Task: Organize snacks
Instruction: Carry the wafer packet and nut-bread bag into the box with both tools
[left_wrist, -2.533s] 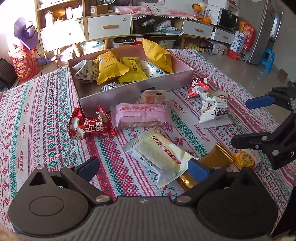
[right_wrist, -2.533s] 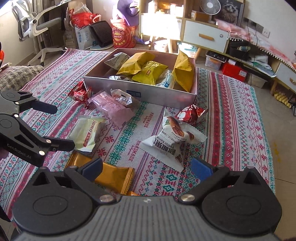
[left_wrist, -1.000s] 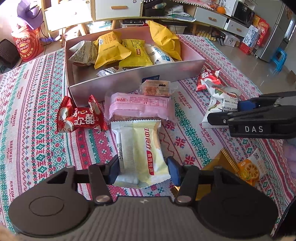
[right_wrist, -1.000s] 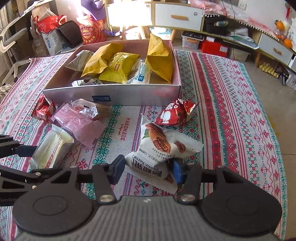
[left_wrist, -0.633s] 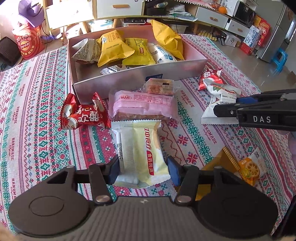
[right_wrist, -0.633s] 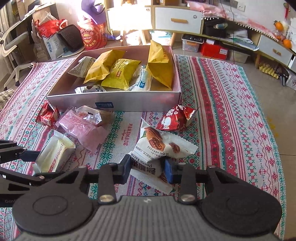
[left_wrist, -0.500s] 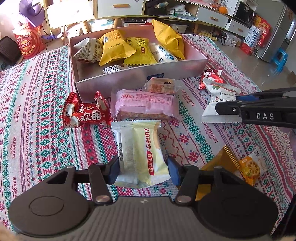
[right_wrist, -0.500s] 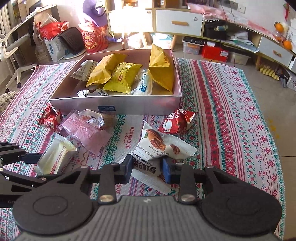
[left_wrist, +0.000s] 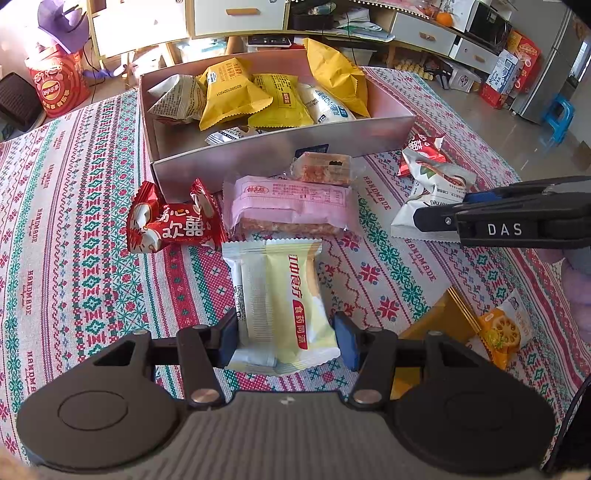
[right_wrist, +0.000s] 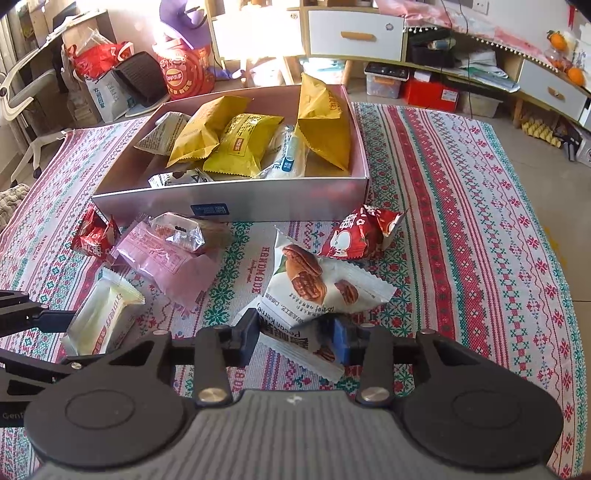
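Snacks are partly sorted: several yellow packets lie in the silver box (left_wrist: 280, 147), while the left gripper (left_wrist: 286, 338) pinches a pale yellow wafer packet (left_wrist: 284, 306), the right gripper (right_wrist: 293, 338) a pecan packet (right_wrist: 314, 295), others loose on the patterned cloth (left_wrist: 66, 266).

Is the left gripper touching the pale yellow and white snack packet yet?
Touching. In the left wrist view, the left gripper has both blue pads pressed against the sides of the pale yellow and white snack packet, with no gap visible.

Patterned tablecloth (left_wrist: 74, 221), white drawer (right_wrist: 354, 35), blue stool (left_wrist: 557, 114), oranges (right_wrist: 565, 55)
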